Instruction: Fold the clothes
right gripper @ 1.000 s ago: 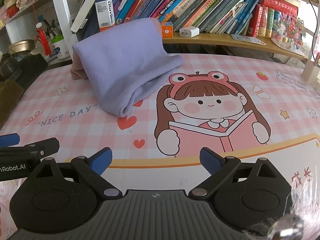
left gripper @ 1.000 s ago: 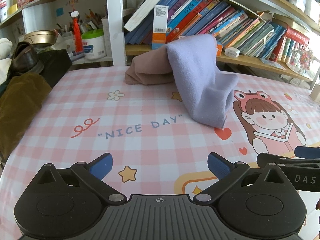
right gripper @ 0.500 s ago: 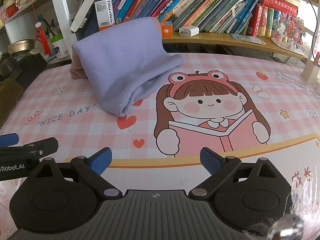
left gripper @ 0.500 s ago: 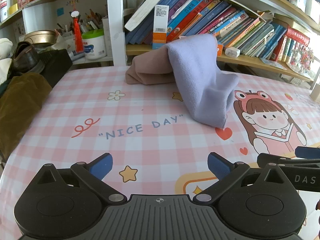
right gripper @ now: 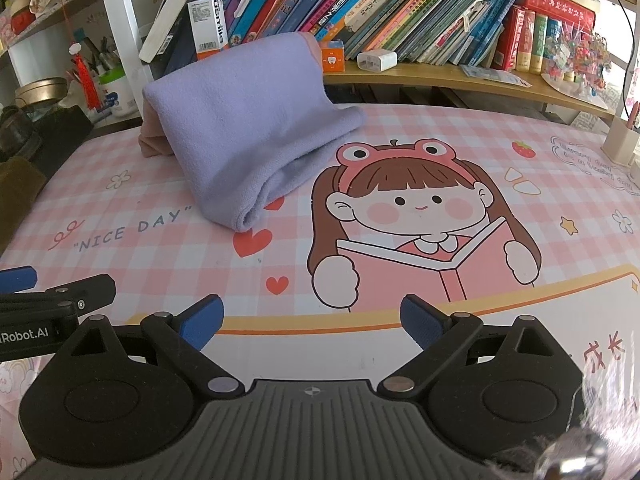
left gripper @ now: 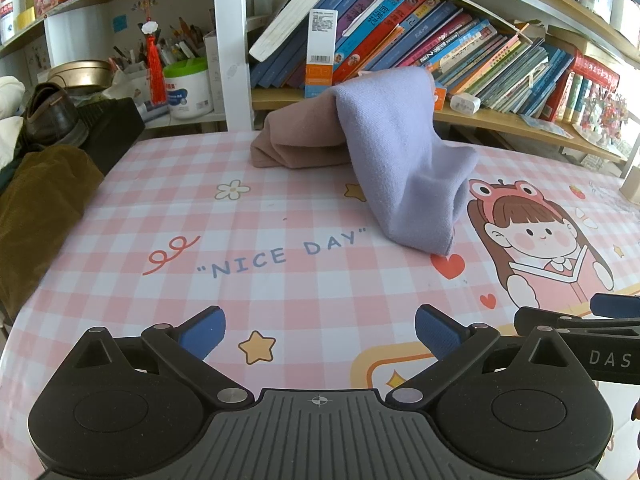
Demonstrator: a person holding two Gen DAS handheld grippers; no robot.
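A folded lavender cloth (left gripper: pixel 404 160) lies draped over a folded dusty-pink cloth (left gripper: pixel 296 140) at the far side of the pink checked table mat (left gripper: pixel 280 280). Both also show in the right wrist view, the lavender cloth (right gripper: pixel 248 128) on top and the pink cloth (right gripper: pixel 150 136) peeking out at its left. My left gripper (left gripper: pixel 320 332) is open and empty, low over the mat near its front edge. My right gripper (right gripper: pixel 310 320) is open and empty beside it, to its right. Both are well short of the cloths.
A bookshelf (left gripper: pixel 460 52) full of books runs behind the table. A dark shoe (left gripper: pixel 52 116) and brown and black garments (left gripper: pixel 36 208) lie at the left edge. A white tub (left gripper: pixel 188 88) and a pen holder (right gripper: pixel 622 140) stand near the back.
Almost nothing has changed. Both grippers stay open and nearly still; the right view has drifted very slightly.
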